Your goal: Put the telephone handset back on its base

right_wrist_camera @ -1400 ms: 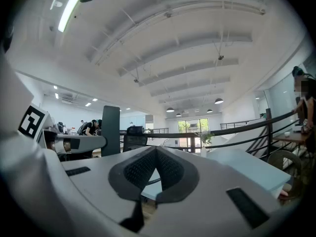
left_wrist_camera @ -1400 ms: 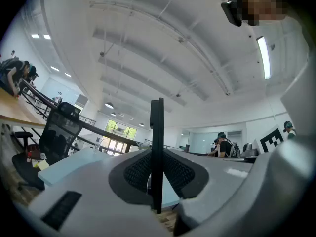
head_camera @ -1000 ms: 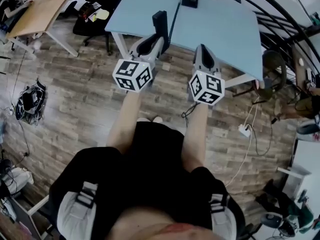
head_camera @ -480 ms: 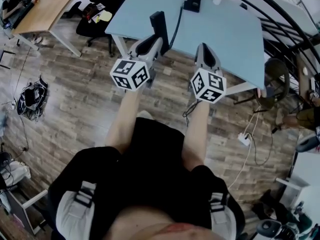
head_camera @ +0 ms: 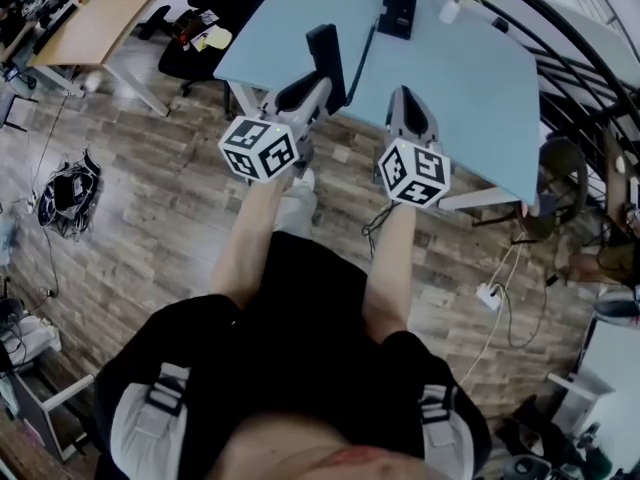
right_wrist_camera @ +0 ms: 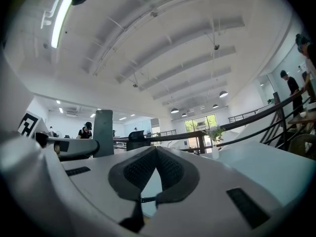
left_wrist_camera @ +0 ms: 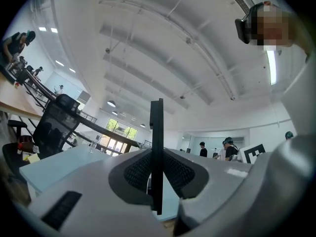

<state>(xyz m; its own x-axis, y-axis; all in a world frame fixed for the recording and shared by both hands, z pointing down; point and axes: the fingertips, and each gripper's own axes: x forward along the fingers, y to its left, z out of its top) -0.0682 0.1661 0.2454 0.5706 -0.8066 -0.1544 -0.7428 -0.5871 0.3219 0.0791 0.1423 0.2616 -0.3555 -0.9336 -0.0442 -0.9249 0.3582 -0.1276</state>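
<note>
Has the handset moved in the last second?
Yes. The handset, held in the left gripper, has advanced further over the table and is now nearer the base.

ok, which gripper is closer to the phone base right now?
Right, slightly. The right gripper is straight in line with the telephone base, on its near side; the left gripper, jaws shut on the handset, is off to the base's left.

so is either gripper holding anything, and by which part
The left gripper clamps the black handset by its lower end; the right gripper holds nothing, jaws together.
</note>
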